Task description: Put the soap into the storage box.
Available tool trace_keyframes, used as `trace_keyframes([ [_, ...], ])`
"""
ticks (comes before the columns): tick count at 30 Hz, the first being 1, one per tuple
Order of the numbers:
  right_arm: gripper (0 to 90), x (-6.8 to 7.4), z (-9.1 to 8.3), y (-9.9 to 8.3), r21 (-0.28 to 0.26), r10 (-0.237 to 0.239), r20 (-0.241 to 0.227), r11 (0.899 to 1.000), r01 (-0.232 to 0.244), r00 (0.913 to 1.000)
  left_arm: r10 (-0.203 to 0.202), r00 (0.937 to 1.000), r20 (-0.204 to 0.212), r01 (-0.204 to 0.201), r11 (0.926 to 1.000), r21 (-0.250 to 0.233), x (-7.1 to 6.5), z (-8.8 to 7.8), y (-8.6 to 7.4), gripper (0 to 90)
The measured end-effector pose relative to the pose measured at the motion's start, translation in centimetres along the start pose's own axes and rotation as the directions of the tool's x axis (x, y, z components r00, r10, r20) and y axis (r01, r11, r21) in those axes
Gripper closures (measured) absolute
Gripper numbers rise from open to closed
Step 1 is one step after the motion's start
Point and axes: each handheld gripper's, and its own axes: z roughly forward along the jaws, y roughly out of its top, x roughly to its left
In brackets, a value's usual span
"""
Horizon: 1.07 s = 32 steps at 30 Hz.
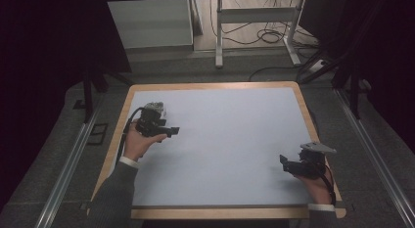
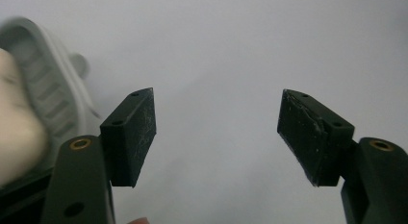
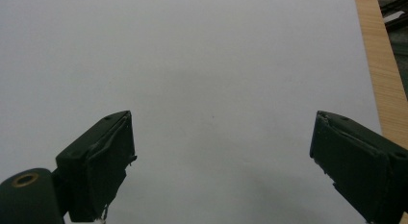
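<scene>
the left gripper [image 2: 216, 132] stands released, its two black jaws wide apart with nothing but bare pale mat [image 2: 226, 51] between them. the thing in hand is a pale ribbed object [image 2: 45, 84]. it is blurred, grey-white with a cream part close to the lens, and too soft to name more closely. it lies not in the gap but outside it, off to the left of the left-hand jaw and just beside that jaw's outer face. whether it touches the jaw cannot be told. its ribbed edge runs as a slanting band from the upper left down toward the jaw's base, roughly along the gripper's own line rather than across it. to take it, this gripper would likely have to shift sideways to its left, or swing that way, until the band sits between the pads. in the high view the left gripper [image 1: 172, 131] is held over the far left part of the mat [image 1: 225, 140]. the right gripper [image 1: 283, 160] sits near the near right corner, well apart from it, so the left hand is plainly the nearer one. the right gripper [image 3: 221, 152] is also spread open over empty mat, with the table's wooden rim [image 3: 380, 65] off to its right.
</scene>
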Motion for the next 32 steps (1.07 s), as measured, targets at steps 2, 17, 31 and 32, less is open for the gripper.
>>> trace_keyframes([
  [2, 8.1, 0.1, 0.0, 0.0, 0.000, -0.002, -0.003, 1.000, 0.002, 1.0000, 0.013, 0.9998, 0.017, -0.013, 0.9999, -0.001, -0.6, 0.4, -1.0, 29.7],
  [17, 8.1, 0.6, -0.1, 0.2, -0.011, -0.022, -0.017, 1.000, 0.022, 0.9996, -0.006, 0.9982, 0.060, 0.006, 1.0000, 0.001, -2.9, 2.5, -7.5, 28.8],
  [31, 8.1, 1.1, 0.1, 0.4, -0.011, -0.039, -0.031, 0.999, 0.039, 0.9988, 0.008, 0.9982, 0.059, -0.007, 0.9998, -0.021, -3.2, 2.0, -7.7, 27.8],
  [32, 8.1, 1.1, 0.1, 0.4, -0.013, -0.040, -0.034, 0.999, 0.040, 0.9986, 0.008, 0.9982, 0.059, -0.007, 0.9998, -0.021, -3.2, 2.0, -7.7, 27.7],
])
